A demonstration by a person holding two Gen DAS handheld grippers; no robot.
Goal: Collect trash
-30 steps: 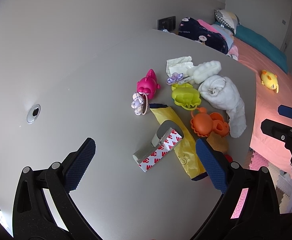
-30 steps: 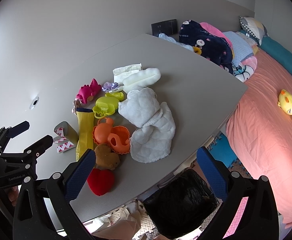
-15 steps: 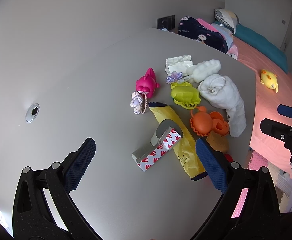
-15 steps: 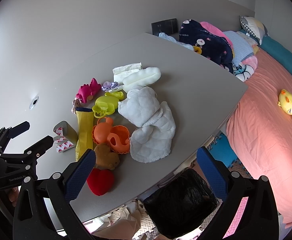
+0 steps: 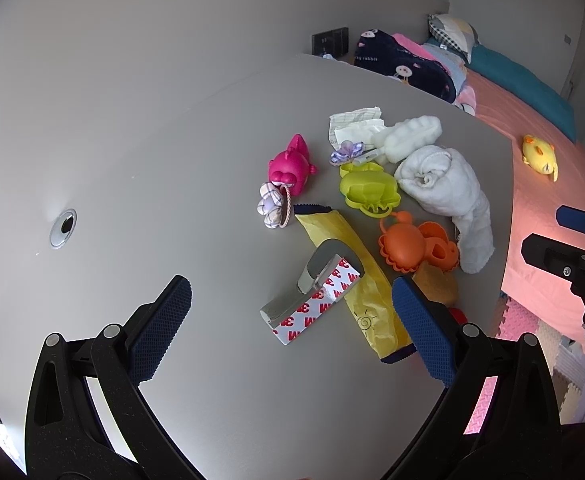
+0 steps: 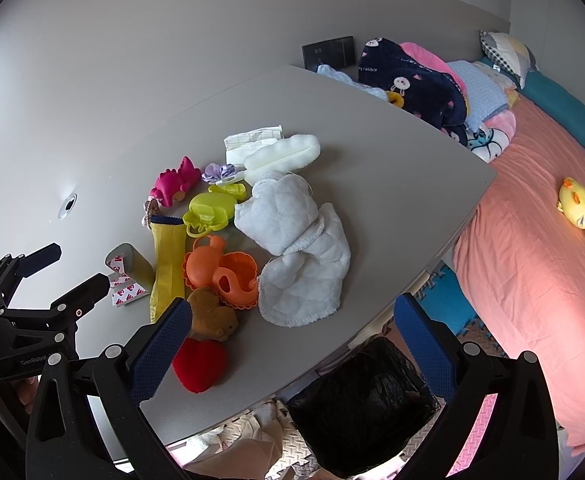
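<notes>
On the grey table (image 5: 172, 168) lies a curled strip of grey tape backing with red print (image 5: 312, 300), also in the right wrist view (image 6: 126, 276). A yellow wrapper (image 5: 356, 280) lies beside it. Crumpled white paper (image 5: 354, 124) sits at the far side of the pile. My left gripper (image 5: 292, 328) is open and empty, just short of the tape strip. My right gripper (image 6: 288, 340) is open and empty over the table's near edge. A bin with a black bag (image 6: 368, 396) stands below that edge.
Toys lie in the pile: a pink figure (image 5: 292, 164), a lime mould (image 5: 368, 192), orange moulds (image 5: 412, 246), a brown plush (image 6: 212, 314), a red heart (image 6: 198, 364). A white towel (image 6: 296, 240) and sponge (image 6: 282, 156) lie there. A bed (image 6: 532, 220) stands to the right.
The left gripper has shifted slightly, so the pile sits a little higher and nearer in its view. The right gripper has barely moved. Both stay open.
</notes>
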